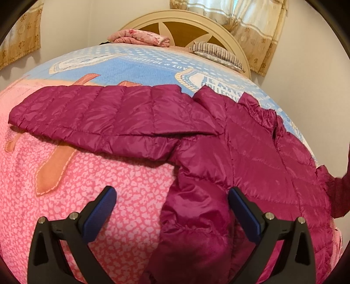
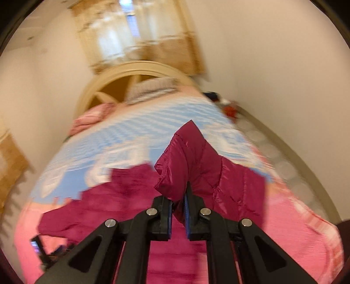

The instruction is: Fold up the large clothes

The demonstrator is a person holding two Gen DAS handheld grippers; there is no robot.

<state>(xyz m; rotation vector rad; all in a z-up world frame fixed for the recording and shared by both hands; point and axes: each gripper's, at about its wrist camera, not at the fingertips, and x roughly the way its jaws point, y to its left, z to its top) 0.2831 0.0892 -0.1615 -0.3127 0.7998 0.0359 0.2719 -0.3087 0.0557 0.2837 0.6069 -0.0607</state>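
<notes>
A magenta quilted puffer jacket (image 1: 240,142) lies spread on the pink and blue bedspread (image 1: 76,196), one sleeve stretched out to the left. My left gripper (image 1: 172,192) hovers open just above the jacket's near edge, and its blue pads (image 1: 102,209) hold nothing. My right gripper (image 2: 178,196) is shut on a bunched fold of the jacket (image 2: 196,157) and holds it raised off the bed, while the rest of the garment trails down to the bedspread (image 2: 301,229). The right wrist view is blurred by motion.
A cream arched headboard (image 1: 186,19) stands at the far end, with a folded pink floral blanket (image 1: 142,37) and a striped pillow (image 1: 216,54) in front of it. Curtains (image 1: 251,21) hang behind. Blurred clutter (image 2: 229,109) lies on the floor beside the bed.
</notes>
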